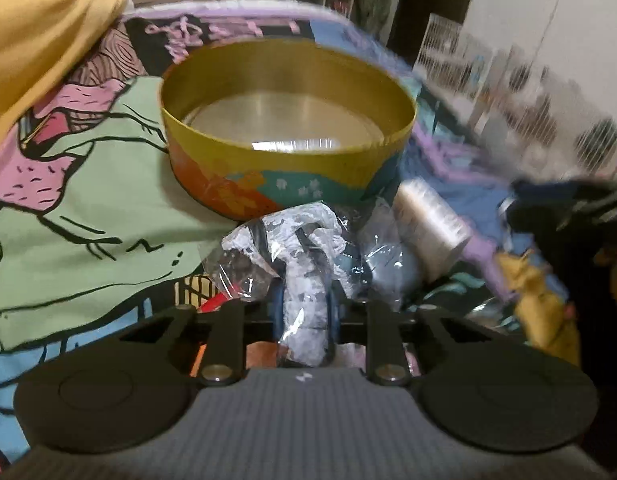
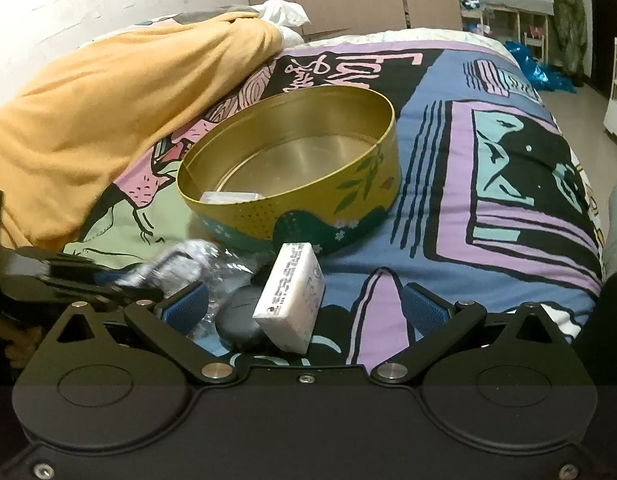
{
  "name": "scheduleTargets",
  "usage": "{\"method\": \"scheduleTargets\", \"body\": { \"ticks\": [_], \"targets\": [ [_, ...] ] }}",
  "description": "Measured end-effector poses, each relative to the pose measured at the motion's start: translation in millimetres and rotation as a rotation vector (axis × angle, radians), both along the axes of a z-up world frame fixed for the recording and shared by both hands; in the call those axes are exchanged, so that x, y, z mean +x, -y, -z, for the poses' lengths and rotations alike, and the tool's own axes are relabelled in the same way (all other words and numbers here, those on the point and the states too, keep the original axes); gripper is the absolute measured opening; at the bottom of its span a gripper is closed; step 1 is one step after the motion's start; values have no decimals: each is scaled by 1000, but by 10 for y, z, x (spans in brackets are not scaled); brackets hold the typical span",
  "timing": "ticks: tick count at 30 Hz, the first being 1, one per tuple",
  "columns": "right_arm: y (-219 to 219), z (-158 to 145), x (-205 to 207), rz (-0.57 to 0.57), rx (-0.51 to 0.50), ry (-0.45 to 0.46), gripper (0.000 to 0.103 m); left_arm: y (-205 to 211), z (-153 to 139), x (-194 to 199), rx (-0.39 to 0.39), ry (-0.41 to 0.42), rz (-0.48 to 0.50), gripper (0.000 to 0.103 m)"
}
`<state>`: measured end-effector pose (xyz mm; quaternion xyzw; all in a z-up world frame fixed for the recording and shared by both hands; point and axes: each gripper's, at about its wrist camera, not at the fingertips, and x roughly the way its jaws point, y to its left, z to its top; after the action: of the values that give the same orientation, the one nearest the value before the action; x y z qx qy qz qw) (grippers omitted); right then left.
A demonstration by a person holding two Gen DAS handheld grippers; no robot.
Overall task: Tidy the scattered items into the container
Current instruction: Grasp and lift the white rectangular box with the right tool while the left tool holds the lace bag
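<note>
The left gripper (image 1: 306, 312) is clenched on a crinkled clear plastic packet (image 1: 296, 248) of white-and-black contents, its blue pads pinching the packet's lower end while the bulk stands free above them, just in front of the round gold tin (image 1: 288, 80) on the patterned bedspread (image 1: 88, 200). The packet looks light, soft and slippery: the film will crumple and could slide through the pads, so a pinch across the bunched middle, where the contents give some body, seems safer than on loose film. The right gripper (image 2: 304, 304) stands released, jaws wide, around a white wrapped block (image 2: 292, 300) that leans on a dark rounded object (image 2: 238, 324). The block looks stiff and light and should take a firm squeeze across its flat faces. A small pale item (image 2: 228, 197) already lies in the tin, and a clear roll (image 1: 428, 228) rests beside the packet
</note>
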<state>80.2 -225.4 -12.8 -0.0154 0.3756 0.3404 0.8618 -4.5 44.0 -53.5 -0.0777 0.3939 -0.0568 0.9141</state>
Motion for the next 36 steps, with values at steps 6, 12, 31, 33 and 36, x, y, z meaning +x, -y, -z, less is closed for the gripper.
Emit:
{"method": "scheduleTargets", "body": {
  "ticks": [6, 12, 31, 33, 36],
  "targets": [
    [-163, 47, -78, -26, -47, -8, 98, -332, -249, -388, -99, 108, -90, 22],
    [-420, 109, -91, -24, -129, -33, 92, -630, -165, -543, -77, 124, -278, 22],
    [-797, 322, 378, 114, -231, -234, 29, -939, 19, -549, -121, 160, -509, 22],
    [-777, 320, 373, 119, -236, -226, 26, -927, 35, -536, -121, 155, -502, 22],
    [-741, 238, 321, 120, -244, -191, 26, -938, 59, -527, -130, 147, -505, 22]
  ]
}}
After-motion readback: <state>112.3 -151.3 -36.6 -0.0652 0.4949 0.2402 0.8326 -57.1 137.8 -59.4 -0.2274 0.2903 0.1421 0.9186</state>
